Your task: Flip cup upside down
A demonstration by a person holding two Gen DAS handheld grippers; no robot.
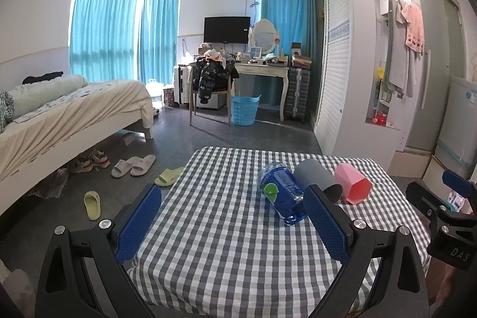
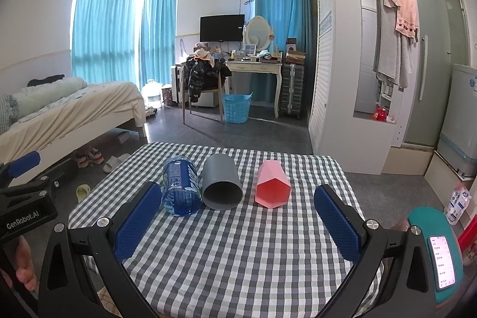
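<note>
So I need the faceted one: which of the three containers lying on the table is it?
The pink cup, rightmost in the row; the grey cup and blue bottle are round.

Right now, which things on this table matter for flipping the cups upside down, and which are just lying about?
For the job:
- grey cup, on its side
- pink cup, on its side
- blue cup, on its side
- both hand-held grippers, left and right, open

Just lying about:
- checked tablecloth
- phone
</note>
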